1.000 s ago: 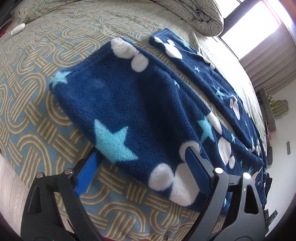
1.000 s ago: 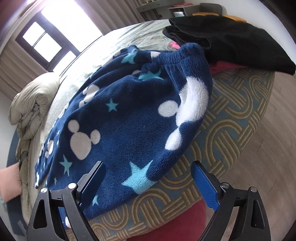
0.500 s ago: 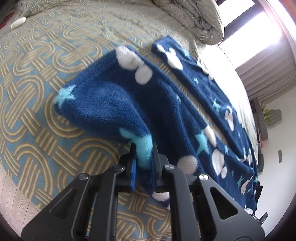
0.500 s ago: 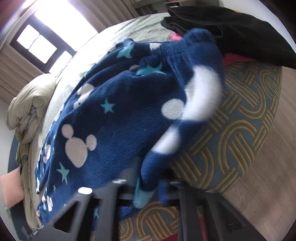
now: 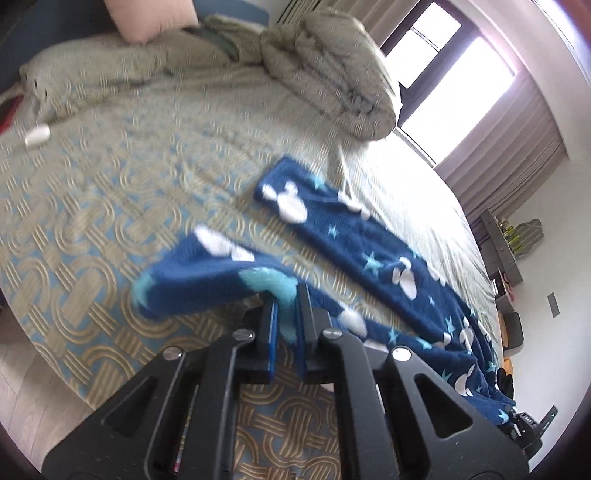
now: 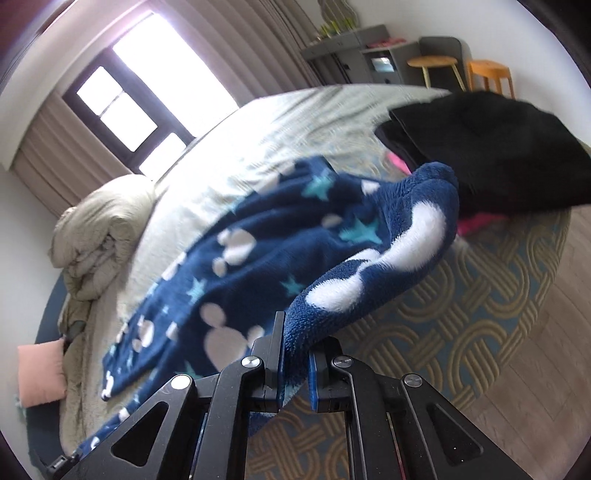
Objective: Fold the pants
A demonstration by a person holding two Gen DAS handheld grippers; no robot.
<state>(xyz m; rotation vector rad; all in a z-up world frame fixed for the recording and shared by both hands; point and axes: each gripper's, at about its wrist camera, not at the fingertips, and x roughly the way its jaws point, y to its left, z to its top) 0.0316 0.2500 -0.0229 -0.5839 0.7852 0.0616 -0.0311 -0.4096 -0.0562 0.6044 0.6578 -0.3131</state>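
Sunlight from a window (image 5: pixel 454 70) falls on a big bed (image 5: pixel 110 206) with a swirly blue and tan cover. Fuzzy blue pants (image 5: pixel 373 251) with stars are spread across it. One pant edge is pinched tight by the left gripper (image 5: pixel 286 314) and held above the cover. Another edge is clamped by the right gripper (image 6: pixel 295 350). Black clothes (image 6: pixel 498 147) are piled nearby.

A home bedroom. Large bed (image 5: pixel 110 206) with a blue-and-tan woven-pattern cover; rolled beige quilt (image 5: pixel 328 77) and pink pillow (image 5: pixel 155 16) at its head. Dark-framed window (image 6: pixel 122 107) with pleated floor-length curtains (image 5: pixel 513 147). Grey dresser (image 6: pixel 365 55) and wooden stools (image 6: pixel 489 74) against a white wall. Wood-plank floor (image 6: pixel 546 354). Dark clothing (image 6: pixel 491 147) piled at the bed's corner.
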